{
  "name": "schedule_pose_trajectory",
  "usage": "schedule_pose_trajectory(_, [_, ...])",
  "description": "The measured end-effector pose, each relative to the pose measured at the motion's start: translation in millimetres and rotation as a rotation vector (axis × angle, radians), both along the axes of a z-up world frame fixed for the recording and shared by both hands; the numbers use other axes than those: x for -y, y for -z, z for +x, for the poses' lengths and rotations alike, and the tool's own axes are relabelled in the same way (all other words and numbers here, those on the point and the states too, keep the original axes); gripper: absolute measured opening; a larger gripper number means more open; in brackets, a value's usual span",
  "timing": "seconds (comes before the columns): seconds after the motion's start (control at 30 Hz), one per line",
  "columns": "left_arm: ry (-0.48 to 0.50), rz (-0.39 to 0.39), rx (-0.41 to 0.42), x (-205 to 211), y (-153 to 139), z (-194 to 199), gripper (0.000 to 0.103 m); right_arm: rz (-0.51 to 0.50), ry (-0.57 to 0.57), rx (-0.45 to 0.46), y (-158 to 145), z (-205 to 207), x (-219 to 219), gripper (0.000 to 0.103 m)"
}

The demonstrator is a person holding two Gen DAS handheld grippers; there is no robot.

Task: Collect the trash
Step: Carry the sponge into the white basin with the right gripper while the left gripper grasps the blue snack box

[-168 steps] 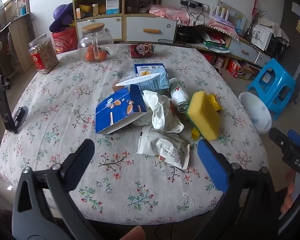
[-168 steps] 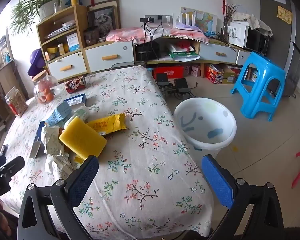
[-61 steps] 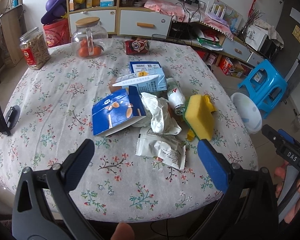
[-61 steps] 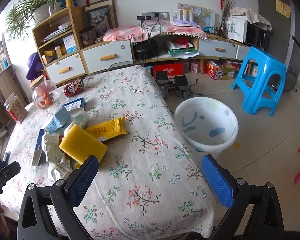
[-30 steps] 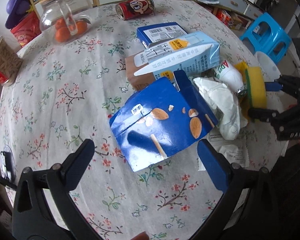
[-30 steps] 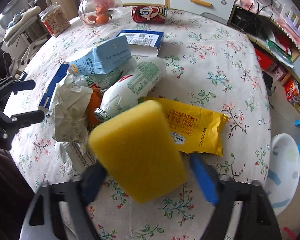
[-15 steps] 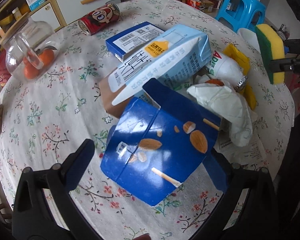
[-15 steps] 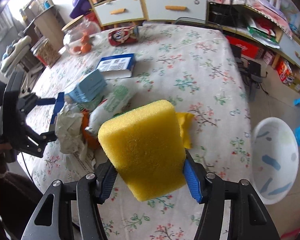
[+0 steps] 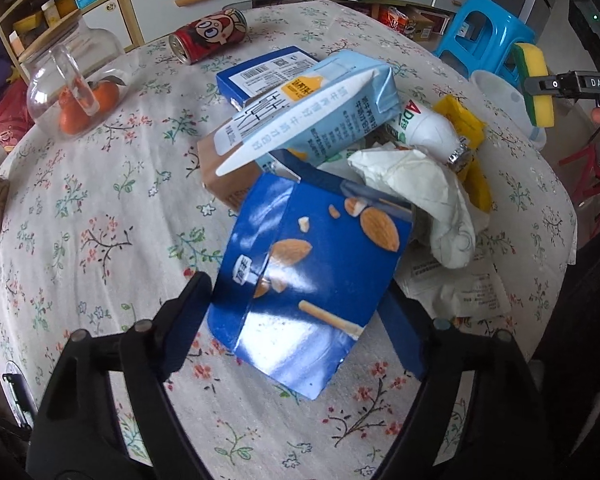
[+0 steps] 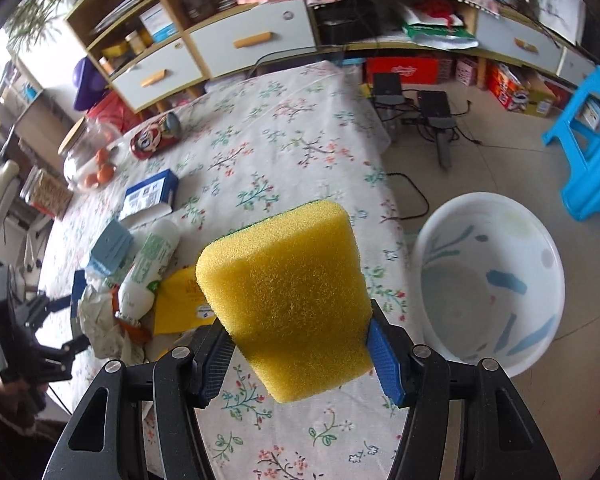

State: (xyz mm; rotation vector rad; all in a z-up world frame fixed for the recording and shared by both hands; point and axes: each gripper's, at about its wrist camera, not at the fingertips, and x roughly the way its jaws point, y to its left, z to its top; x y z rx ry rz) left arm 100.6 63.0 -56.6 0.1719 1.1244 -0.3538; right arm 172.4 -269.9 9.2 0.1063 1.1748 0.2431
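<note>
In the left wrist view, the blue snack box (image 9: 308,276) fills the lower centre of the frame, lying on the floral tablecloth (image 9: 100,208) at the near edge of the trash heap. It is bracketed by the left gripper (image 9: 300,312), whose jaws have just been closing and now sit against the box's two side edges; whether they already press cannot be told for certain. The box looks like thin, opened cardboard, judged light and easily crushed, so it is best taken across its folded edges rather than its flat face. In the right wrist view, the yellow sponge (image 10: 288,300) is clamped at mid-frame by the right gripper (image 10: 300,352), pads pressed on its two long sides. It is judged soft, light and springy, so a firm squeeze is tolerated. The white basin (image 10: 488,280) stands on the floor at right, beside the table.
</note>
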Motion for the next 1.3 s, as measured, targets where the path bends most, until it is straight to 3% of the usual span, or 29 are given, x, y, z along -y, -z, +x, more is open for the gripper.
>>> schedule_pose_trajectory(0.3, [-0.102,-0.065,0.011,-5,-20,-13,0.077,0.011,0.058,0.016,-7,-10,25,0.063])
schedule_pose_trajectory(0.6, [-0.211,-0.179,0.112,-4,-65,-12,0.076,0.036,0.186,0.023,-11,-7,72,0.063])
schedule_pose_trajectory(0.93, [-0.229,-0.283,0.079,55,-81,28,0.076,0.052,0.379,-0.035,10,9,132,0.065])
schedule_pose_trajectory(1.1, [-0.173,-0.257,0.044,108,-75,48,0.076,0.075,0.435,-0.049,18,14,156,0.066])
schedule_pose_trajectory(1.13, [-0.154,-0.247,0.041,121,-74,52,0.076,0.080,0.445,-0.046,19,14,161,0.067])
schedule_pose_trajectory(1.2, [-0.116,-0.228,0.032,145,-71,58,0.076,0.104,0.463,-0.036,20,13,170,0.081])
schedule_pose_trajectory(1.23, [-0.100,-0.222,0.026,156,-69,60,0.076,0.115,0.468,-0.032,20,12,174,0.096])
schedule_pose_trajectory(1.27, [-0.086,-0.219,0.019,167,-66,62,0.076,0.123,0.473,-0.027,19,11,177,0.102])
schedule_pose_trajectory(1.3, [-0.072,-0.217,0.012,178,-64,65,0.076,0.128,0.479,-0.022,18,9,183,0.102])
